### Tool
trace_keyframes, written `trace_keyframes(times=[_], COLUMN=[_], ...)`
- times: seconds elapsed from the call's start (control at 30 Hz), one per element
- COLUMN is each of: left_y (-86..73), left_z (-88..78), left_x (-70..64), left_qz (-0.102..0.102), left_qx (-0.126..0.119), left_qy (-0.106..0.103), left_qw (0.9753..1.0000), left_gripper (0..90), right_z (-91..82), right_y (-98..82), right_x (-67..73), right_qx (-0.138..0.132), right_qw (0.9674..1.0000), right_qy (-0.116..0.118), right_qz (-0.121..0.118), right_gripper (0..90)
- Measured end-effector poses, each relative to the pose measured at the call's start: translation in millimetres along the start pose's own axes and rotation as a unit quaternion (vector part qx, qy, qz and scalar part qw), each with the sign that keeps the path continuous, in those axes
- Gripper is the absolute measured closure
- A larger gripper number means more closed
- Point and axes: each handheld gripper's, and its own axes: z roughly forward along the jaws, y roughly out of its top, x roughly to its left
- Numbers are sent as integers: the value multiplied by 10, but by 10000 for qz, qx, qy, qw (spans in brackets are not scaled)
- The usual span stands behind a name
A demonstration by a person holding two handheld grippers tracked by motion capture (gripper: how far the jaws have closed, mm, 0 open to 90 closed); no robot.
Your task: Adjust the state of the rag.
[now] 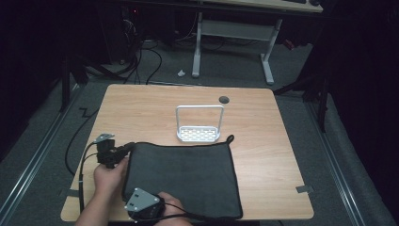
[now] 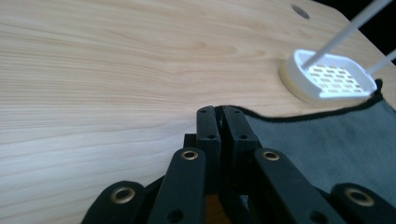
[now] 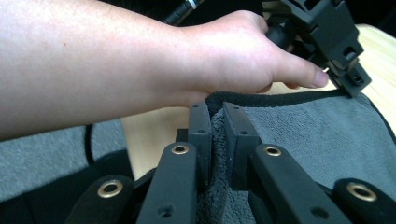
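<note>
Black jaws rise from the bottom of the right gripper view, and the right gripper [image 3: 218, 116] is clamped on a bunched fold of the dark grey cloth [image 3: 308, 140], whose nap shows pinched between the two pads. Just beyond it in that view, the person's left hand [image 3: 224, 60] reaches across above the cloth's black-trimmed edge, carrying the other tool. In the left gripper view, the left gripper [image 2: 218, 116] has its jaws drawn together at the cloth's far left corner, with the black hem running off to the right from its tips; a thin edge seems caught between the pads, though it is too slim to see clearly. From the high view, the cloth [image 1: 188, 174] lies spread flat over the near middle of the wooden table [image 1: 263, 122], its near edge reaching the table's front. The left gripper [image 1: 129, 148] sits at the cloth's far left corner and the right gripper [image 1: 141, 207] at its near left corner. A white rack [image 1: 198, 134] with a slotted base and a tall hoop handle stands just beyond the cloth's far edge, near its right corner.
</note>
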Motion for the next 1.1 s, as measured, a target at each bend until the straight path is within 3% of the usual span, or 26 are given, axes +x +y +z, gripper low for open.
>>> trace_keyframes(times=[0.17,0.33,0.63,0.73,0.9,1.1], left_y=[87,156,180,154,165,194], left_z=[-214,-117,256,367,525,650], left_x=[84,-84,-583,-705,-916,-1128], left_qz=[-25,57,165,153,303,416], left_qx=[-134,-135,-124,-86,-7,-33], left_qy=[157,130,27,17,-19,-133], left_qw=[9998,9998,9998,9998,9995,9990], left_gripper=[861,861,860,859,859,858], right_z=[71,-70,-548,-701,-893,-1103], right_y=[188,174,-167,-340,-619,-852], right_x=[92,5,-279,-397,-559,-666], right_qx=[-182,-238,-188,-108,25,80], right_qw=[9997,9996,9975,9963,9937,9903], right_qy=[38,-140,-677,-847,-1052,-1249], right_qz=[-164,-114,19,126,395,597], right_gripper=[834,834,834,834,834,833])
